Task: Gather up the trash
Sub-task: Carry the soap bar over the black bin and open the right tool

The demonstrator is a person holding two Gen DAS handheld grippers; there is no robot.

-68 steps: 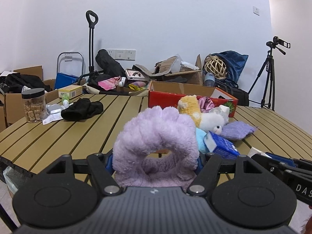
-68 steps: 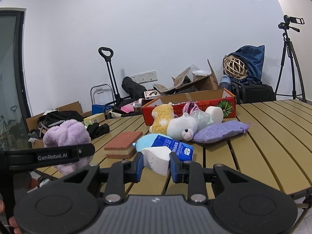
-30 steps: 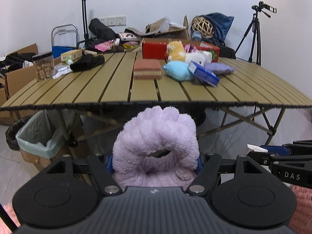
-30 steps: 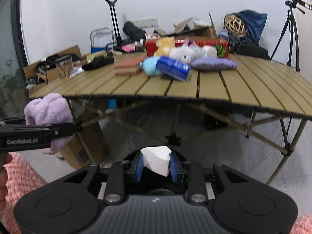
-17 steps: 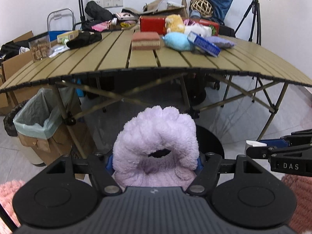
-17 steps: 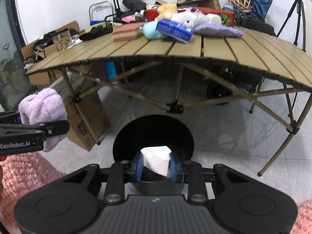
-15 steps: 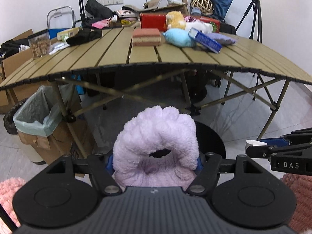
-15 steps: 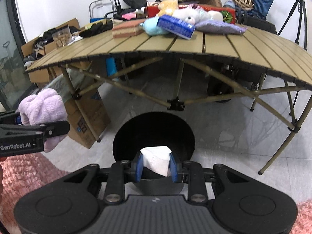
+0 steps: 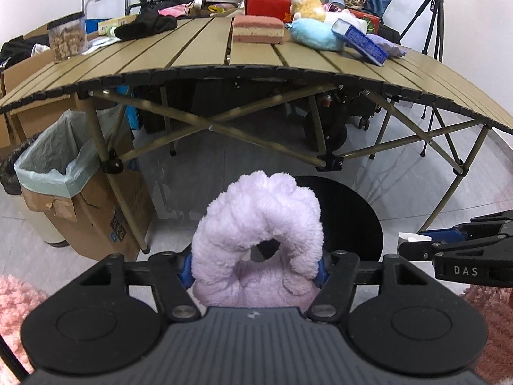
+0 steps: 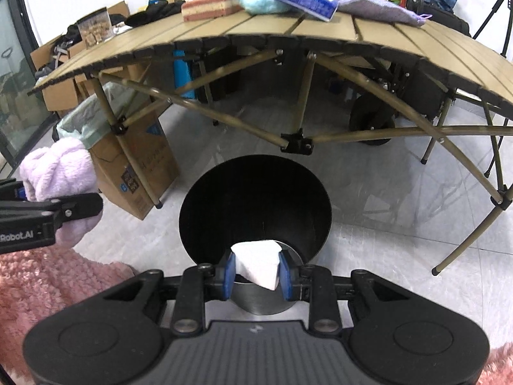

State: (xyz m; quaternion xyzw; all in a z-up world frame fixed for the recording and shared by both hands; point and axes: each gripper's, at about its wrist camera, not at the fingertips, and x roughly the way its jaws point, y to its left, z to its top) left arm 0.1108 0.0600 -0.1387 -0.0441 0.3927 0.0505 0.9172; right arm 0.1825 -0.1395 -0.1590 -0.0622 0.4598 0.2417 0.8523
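The right gripper fingers pinch white paper over the black bin – left gripper, at 9 o'clock, squeezes a fluffy purple toy.

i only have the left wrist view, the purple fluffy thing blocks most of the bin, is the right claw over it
Observer: Yes. In the right wrist view the right claw sits over the near rim of the black bin.
Operator: what's it holding
Observer: A white crumpled tissue, pinched between the blue pads.
Operator: anything in the bin
Observer: Its inside looks dark; I can't make out any contents.
Operator: and my left claw
Observer: The left claw with the purple plush shows left of the bin in that view, over the floor, not over the opening.
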